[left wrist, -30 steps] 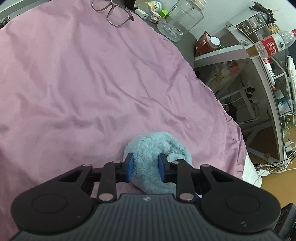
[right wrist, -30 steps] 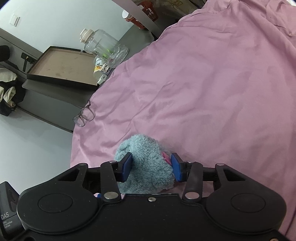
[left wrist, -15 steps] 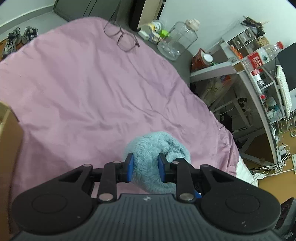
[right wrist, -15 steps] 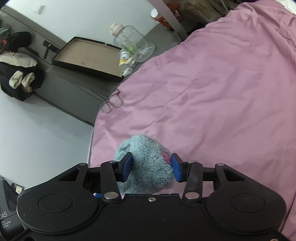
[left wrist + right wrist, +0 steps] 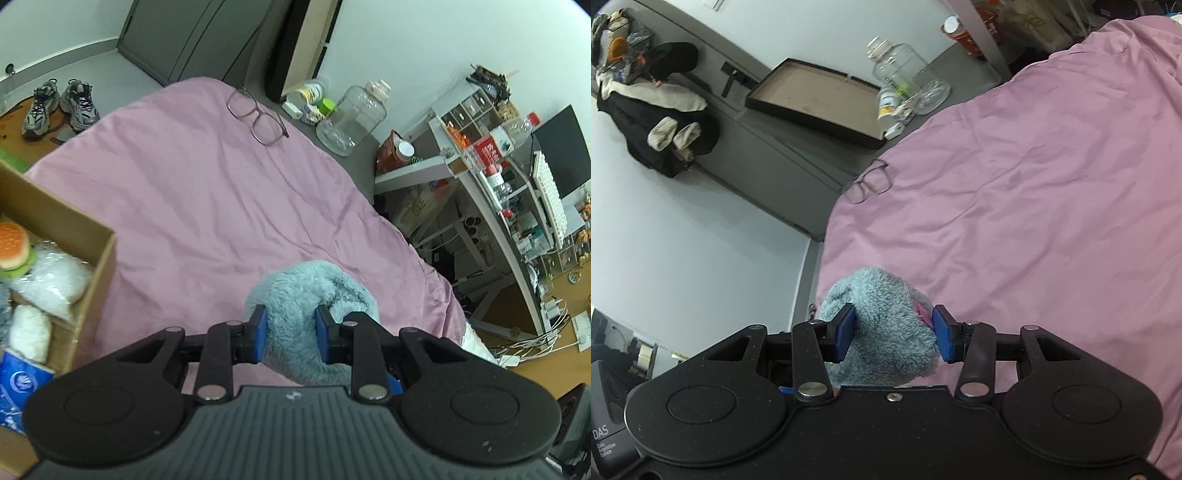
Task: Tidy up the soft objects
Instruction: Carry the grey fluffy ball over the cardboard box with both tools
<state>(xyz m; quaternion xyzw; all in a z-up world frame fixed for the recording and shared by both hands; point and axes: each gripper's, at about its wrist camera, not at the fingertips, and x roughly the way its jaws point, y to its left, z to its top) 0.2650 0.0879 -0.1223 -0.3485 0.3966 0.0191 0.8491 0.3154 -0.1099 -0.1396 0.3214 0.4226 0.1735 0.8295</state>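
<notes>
A fluffy light-blue plush (image 5: 310,295) is held between both grippers above the pink bedspread (image 5: 207,192). My left gripper (image 5: 290,334) is shut on one part of it. My right gripper (image 5: 892,334) is shut on another part (image 5: 882,314), where a bit of pink trim (image 5: 922,313) shows. A cardboard box (image 5: 92,266) stands at the left in the left wrist view. It holds a burger toy (image 5: 13,245), white soft bundles (image 5: 55,280) and a blue packet (image 5: 16,391).
Glasses (image 5: 258,118) lie near the bed's far edge, also seen in the right wrist view (image 5: 868,182). A clear jar (image 5: 351,118) and small bottles stand on the grey nightstand. A cluttered desk (image 5: 498,177) is at the right. Shoes (image 5: 59,103) are on the floor.
Both grippers have lifted the plush higher and back from the bed. The cardboard box has come into the left wrist view at the left.
</notes>
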